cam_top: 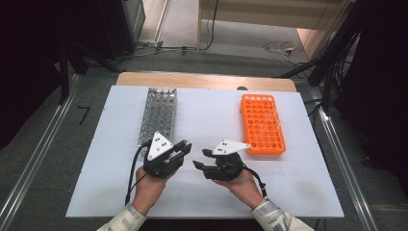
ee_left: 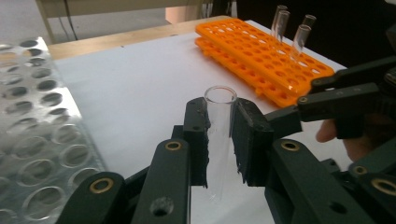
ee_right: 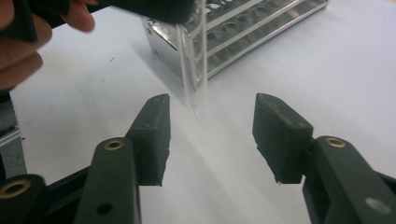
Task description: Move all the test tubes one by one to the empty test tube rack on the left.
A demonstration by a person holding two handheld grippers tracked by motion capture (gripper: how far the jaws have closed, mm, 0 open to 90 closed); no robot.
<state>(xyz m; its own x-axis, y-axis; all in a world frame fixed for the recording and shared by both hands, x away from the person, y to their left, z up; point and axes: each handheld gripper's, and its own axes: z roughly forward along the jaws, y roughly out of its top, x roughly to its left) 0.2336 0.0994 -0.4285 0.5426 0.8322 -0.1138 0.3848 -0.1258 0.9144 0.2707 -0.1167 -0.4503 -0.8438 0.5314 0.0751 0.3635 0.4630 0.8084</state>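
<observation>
The left gripper (ee_left: 219, 140) grips a clear glass test tube (ee_left: 218, 135) between its black jaws, clamped on it about halfway down its length, the open mouth rising just above the jaw tips. The right gripper (ee_right: 210, 135) has its jaws spread apart with nothing between them; the tube's rounded lower end (ee_right: 194, 93) hangs just ahead of their tips, over the white worktop (ee_right: 327, 70). Beyond the tube, past the right jaws, stands a silver metal rack with round holes (ee_right: 243, 32). Past the left jaws lies an orange plastic rack (ee_left: 261, 51) with a few clear tubes (ee_left: 299, 39) standing in it.
</observation>
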